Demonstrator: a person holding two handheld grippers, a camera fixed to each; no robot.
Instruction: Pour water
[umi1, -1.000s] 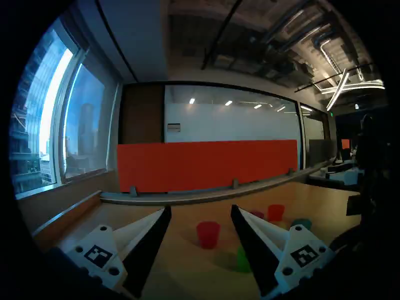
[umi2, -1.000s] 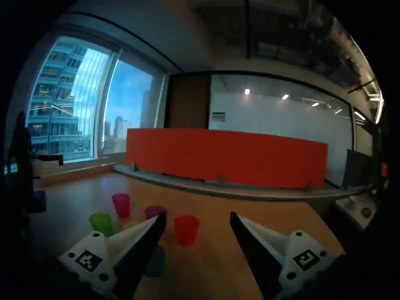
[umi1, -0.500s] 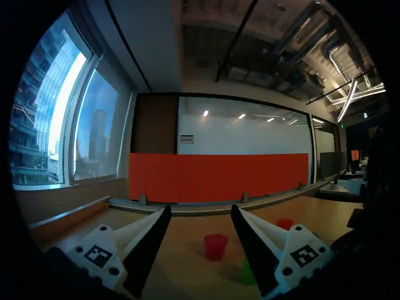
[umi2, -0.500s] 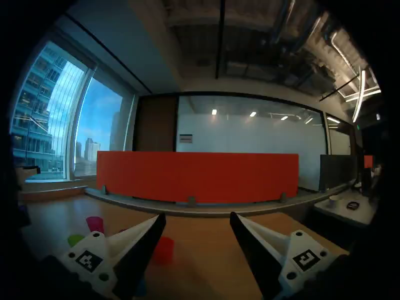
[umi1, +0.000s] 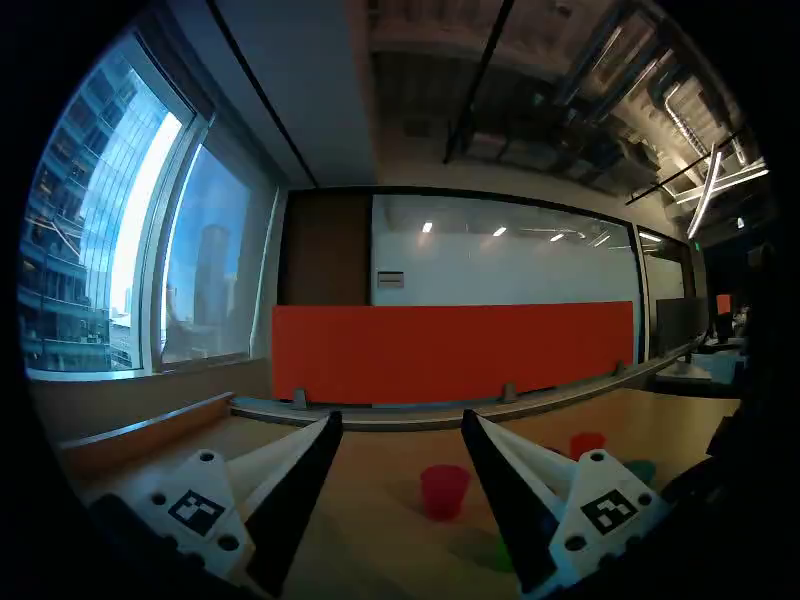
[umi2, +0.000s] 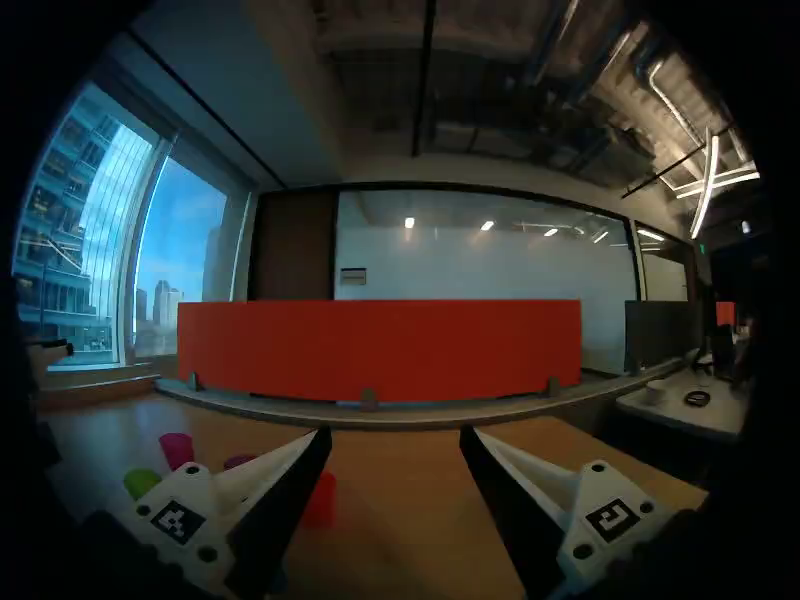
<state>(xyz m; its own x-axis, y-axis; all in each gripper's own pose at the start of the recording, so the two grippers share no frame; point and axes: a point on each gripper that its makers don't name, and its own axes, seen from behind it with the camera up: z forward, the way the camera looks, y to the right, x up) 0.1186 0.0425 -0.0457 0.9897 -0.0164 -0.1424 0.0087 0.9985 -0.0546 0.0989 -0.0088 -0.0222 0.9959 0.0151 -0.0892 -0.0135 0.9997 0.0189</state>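
— Left tongs (umi1: 401, 415), condition?
— Open, holding nothing. A red cup (umi1: 444, 491) stands on the desk (umi1: 380, 545) just ahead, seen between the fingers and clear of both. A green cup (umi1: 503, 553) is partly hidden behind the right finger.
— Right tongs (umi2: 395, 432)?
— Open, empty. A red cup (umi2: 322, 498) shows beyond the left finger, partly hidden. A magenta cup (umi2: 177, 449) stands farther left, and an orange partition (umi2: 380, 345) well beyond.

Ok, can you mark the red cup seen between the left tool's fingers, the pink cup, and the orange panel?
red cup (umi1: 444, 492), left gripper view, on its side wall.
pink cup (umi2: 177, 450), right gripper view, on its side wall.
orange panel (umi2: 380, 348), right gripper view, middle of its front face.
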